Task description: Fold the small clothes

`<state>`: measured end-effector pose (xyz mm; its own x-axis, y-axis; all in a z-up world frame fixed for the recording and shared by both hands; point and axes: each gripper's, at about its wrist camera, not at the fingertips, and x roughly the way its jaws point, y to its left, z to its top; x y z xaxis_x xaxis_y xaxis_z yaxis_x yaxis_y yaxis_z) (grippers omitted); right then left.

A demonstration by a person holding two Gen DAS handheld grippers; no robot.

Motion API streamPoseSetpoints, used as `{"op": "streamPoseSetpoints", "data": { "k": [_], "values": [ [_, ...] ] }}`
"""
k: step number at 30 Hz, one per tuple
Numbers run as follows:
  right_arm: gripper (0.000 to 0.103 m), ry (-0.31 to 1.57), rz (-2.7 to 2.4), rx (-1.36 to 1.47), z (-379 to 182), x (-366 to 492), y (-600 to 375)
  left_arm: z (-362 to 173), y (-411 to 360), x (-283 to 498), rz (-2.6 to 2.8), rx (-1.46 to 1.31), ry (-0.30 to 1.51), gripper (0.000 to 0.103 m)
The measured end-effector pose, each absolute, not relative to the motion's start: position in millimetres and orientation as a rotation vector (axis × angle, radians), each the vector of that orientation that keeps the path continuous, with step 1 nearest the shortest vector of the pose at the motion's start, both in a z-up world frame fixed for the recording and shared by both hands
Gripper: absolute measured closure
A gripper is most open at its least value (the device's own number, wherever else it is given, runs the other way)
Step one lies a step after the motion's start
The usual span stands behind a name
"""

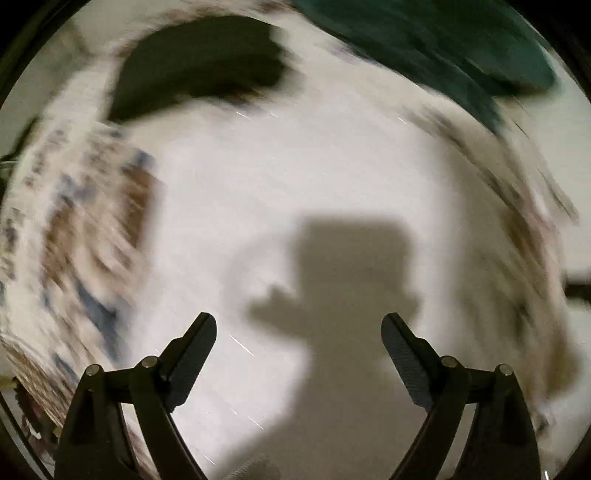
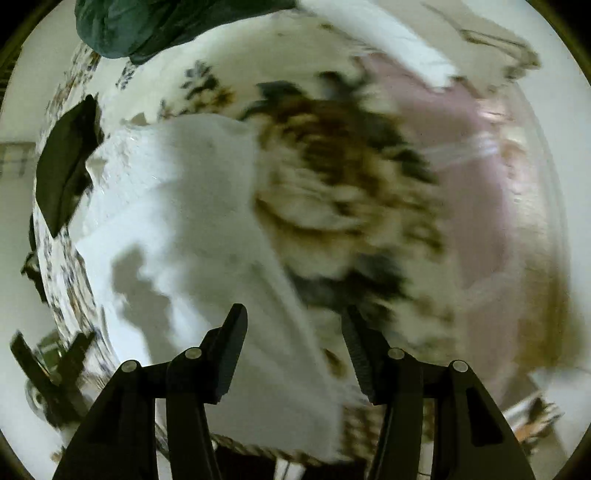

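A white garment [image 1: 295,177] lies spread on a floral-patterned surface and fills the middle of the left wrist view, which is blurred by motion. My left gripper [image 1: 298,323] is open and empty above it, its shadow falling on the cloth. In the right wrist view the white garment [image 2: 177,206] lies to the left and centre. My right gripper [image 2: 293,317] is open and empty over the garment's right edge. My left gripper [image 2: 55,358] shows at the lower left of that view.
A folded black cloth [image 1: 199,62] [image 2: 66,162] lies at the far side. A dark green garment [image 1: 443,40] [image 2: 155,26] lies heaped beyond it. A pink cloth [image 2: 454,155] lies at the right. The floral cover [image 2: 340,177] runs under everything.
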<state>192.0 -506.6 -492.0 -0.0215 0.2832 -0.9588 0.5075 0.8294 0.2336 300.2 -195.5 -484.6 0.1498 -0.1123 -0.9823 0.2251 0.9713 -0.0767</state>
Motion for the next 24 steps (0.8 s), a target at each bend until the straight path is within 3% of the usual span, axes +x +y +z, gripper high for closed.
{"op": "streamPoseSetpoints", "data": {
  "k": [5,11,14,16,18,24],
  "values": [
    [0.048,1.649,-0.207,0.596,-486,153,-565,-518,-316,188,-0.477,0.106,1.615,0.011],
    [0.048,1.609,-0.163,0.626,-510,161,-592,-584,-405,121,-0.520,0.240,1.694,0.013],
    [0.048,1.571,-0.109,0.648,-526,183,-587,-615,-424,108,-0.459,0.342,1.678,0.049],
    [0.048,1.539,-0.070,0.691,-540,205,-585,-617,-424,108,-0.449,0.360,1.647,0.063],
    [0.048,1.507,-0.014,0.759,-556,231,-583,-612,-423,109,-0.434,0.356,1.611,0.092],
    [0.048,1.496,0.072,0.983,-615,304,-567,-594,-409,114,-0.407,0.240,1.581,0.096]
  ]
}}
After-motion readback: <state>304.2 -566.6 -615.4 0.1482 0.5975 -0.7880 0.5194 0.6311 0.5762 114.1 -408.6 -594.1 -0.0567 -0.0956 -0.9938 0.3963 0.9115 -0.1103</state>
